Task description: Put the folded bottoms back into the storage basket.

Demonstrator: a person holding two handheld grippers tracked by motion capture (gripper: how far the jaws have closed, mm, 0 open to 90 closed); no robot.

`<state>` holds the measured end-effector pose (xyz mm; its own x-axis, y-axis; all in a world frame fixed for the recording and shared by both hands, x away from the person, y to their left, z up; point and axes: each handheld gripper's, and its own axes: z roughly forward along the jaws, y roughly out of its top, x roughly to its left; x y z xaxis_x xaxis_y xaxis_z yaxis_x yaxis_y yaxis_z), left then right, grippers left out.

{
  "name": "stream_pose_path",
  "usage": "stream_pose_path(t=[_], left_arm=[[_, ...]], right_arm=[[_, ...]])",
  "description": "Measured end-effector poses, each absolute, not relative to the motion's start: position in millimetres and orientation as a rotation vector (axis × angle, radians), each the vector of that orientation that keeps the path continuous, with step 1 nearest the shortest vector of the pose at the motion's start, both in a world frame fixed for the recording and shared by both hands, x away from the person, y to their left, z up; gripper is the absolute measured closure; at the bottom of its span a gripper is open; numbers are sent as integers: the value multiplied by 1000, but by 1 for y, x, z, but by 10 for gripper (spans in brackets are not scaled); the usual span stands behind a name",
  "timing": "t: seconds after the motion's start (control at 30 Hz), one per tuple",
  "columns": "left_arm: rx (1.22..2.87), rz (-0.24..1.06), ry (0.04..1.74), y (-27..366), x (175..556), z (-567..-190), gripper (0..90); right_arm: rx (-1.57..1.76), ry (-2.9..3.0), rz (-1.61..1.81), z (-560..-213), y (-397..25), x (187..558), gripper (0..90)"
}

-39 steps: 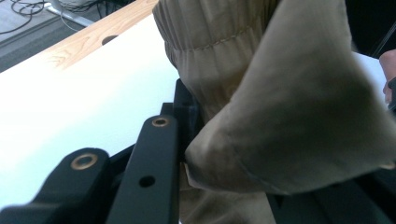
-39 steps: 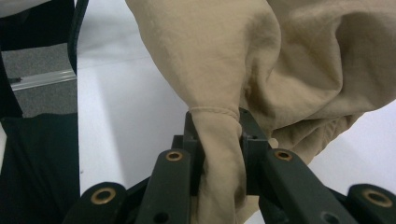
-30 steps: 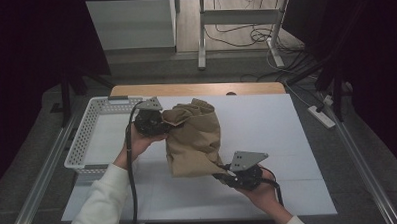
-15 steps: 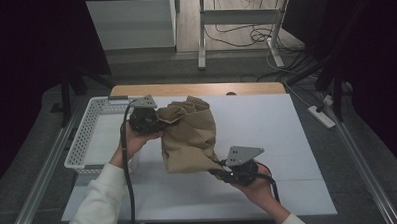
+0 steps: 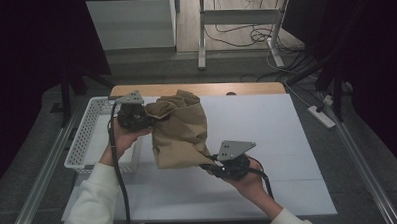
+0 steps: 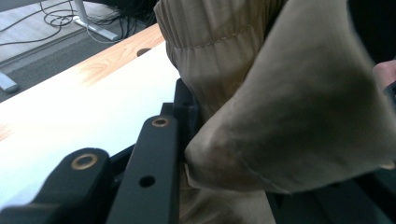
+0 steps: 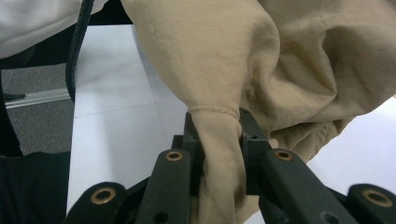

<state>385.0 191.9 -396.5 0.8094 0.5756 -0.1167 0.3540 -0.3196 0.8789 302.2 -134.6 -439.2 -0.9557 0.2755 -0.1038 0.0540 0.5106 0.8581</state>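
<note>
What changed: a moment ago the tan cloth (image 5: 179,130) hung more over the middle of the bench; now it has moved left, toward the white basket (image 5: 87,138), and it looks a bit more bunched up
What it means: the person is likely carrying the cloth over to the basket, or shaking it out for a fold; it is hard to say which
Cloth: it hangs in the air between the two hands, its low edge close to the white mat (image 5: 267,134), just right of the basket
Left gripper (image 5: 136,116): its fingers are clenched on the far top corner of the cloth, by the stitched band (image 6: 215,42)
Right gripper (image 5: 223,166): its fingers (image 7: 254,135) are pinched tight on a near bottom corner of the cloth
Bench: a white mat covers most of it; a strip of bare wood (image 5: 245,88) shows at the far edge
Room: dim and dark at both sides; grey floor (image 5: 150,63), metal legs and black cables (image 5: 234,35) lie far behind the bench
</note>
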Motion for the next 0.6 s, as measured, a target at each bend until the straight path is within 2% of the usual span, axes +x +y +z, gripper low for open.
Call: stream_pose_path(t=[0.6], left_arm=[[1923, 289, 711, 207, 382, -390, 738]], right_arm=[[256, 2514, 1445, -432, -120, 308, 776]])
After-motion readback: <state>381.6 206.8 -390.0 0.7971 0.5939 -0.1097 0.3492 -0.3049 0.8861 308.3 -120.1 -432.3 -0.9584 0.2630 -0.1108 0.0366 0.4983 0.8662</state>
